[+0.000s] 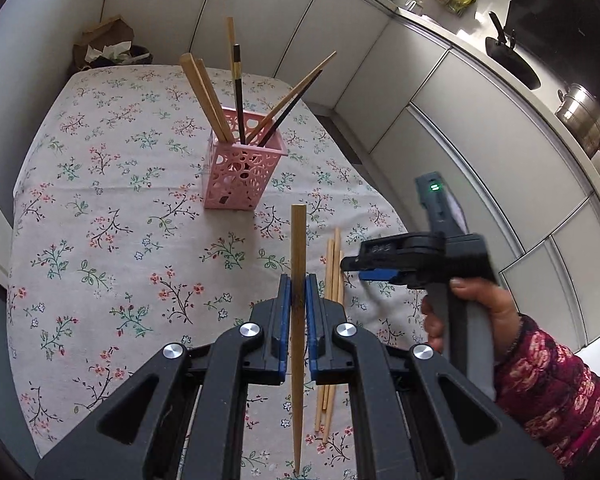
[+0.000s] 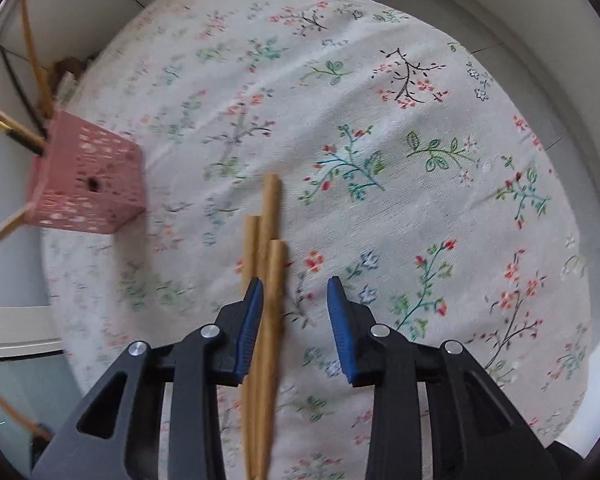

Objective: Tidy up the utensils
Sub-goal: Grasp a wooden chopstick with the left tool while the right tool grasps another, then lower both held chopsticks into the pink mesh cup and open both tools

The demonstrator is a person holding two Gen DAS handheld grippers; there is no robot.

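My left gripper is shut on one flat wooden chopstick, which stands up between the blue pads above the floral tablecloth. A pink perforated holder stands upright farther back with several chopsticks leaning in it. Three loose wooden chopsticks lie side by side on the cloth to the right. My right gripper points down over those loose chopsticks. Its jaws stand apart, the sticks lie against its left pad and its right pad is clear of them. The pink holder is off to the left.
A person's hand and patterned sleeve hold the right gripper. A brown paper bag sits behind the table's far end. White cabinets run along the right, under a counter with a black pan and a steel pot.
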